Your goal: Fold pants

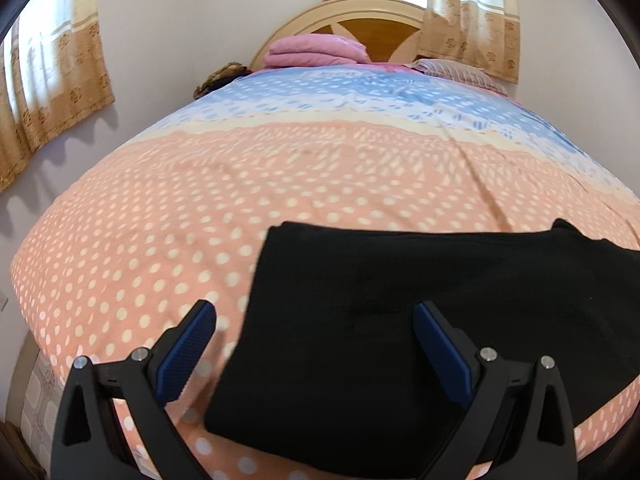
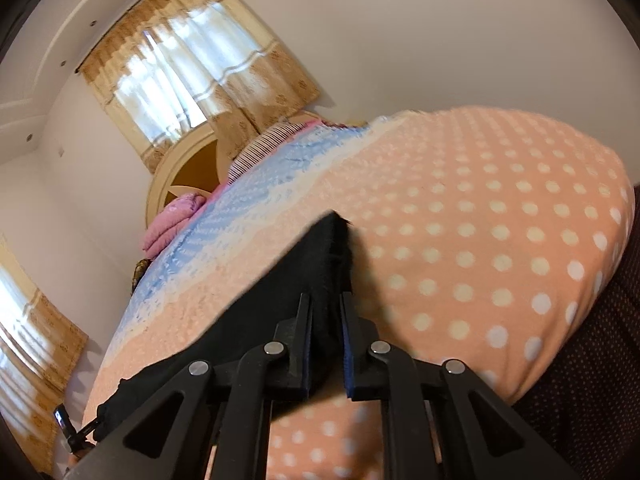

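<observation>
While left tongs [image 1: 314,314] gape over pants [image 1: 420,320] | right tongs [image 2: 326,300] pinch pants edge

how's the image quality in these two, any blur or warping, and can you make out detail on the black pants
Left wrist view: fisheye bulges the bed; the black pants read as a flat dark mass, dots near their left edge smeared. Right wrist view: horizon tilted, bright curtained window washed out, pants edge soft.
</observation>
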Motion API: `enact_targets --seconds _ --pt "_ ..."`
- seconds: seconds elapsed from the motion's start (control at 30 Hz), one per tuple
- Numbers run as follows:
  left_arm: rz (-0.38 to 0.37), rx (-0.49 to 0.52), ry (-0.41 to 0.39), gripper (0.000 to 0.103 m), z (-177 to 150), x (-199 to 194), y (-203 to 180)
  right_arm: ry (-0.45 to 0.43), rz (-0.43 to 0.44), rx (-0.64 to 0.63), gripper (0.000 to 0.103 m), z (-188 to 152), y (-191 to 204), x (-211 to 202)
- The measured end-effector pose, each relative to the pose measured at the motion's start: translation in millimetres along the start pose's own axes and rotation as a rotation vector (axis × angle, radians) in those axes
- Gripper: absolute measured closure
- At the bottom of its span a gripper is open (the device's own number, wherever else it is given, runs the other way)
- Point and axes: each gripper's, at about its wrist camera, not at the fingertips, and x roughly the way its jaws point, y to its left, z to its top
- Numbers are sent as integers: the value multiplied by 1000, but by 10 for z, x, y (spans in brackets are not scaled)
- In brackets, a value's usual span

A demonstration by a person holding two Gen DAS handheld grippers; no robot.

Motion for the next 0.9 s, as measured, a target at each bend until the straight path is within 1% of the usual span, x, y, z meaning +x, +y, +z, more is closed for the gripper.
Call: enact_targets --seconds 0.1,0.2,0.4,0.47,0.6,0.7,0.9 --pt "-7 -12 4 2 -30 20 26 -25 24 -89 92 47 327 -73" --pt "-18 -18 2 2 -53 34 13 -38 65 -203 92 61 762 -122" --pt "-46 -29 -2 2 -113 41 14 -9 130 -363 92 -33 1453 -49" --pt "-55 -35 -4 2 -135 28 10 4 148 -398 92 -76 1620 -4" --pt "-60 -32 -13 2 -147 -12 -6 41 188 -469 92 -228 1956 80" --pt "-69 -32 -26 2 -164 -76 -16 79 223 -541 92 -399 2282 183" --pt "-141 -30 -61 2 -122 -284 -116 174 288 -642 92 -870 2773 497"
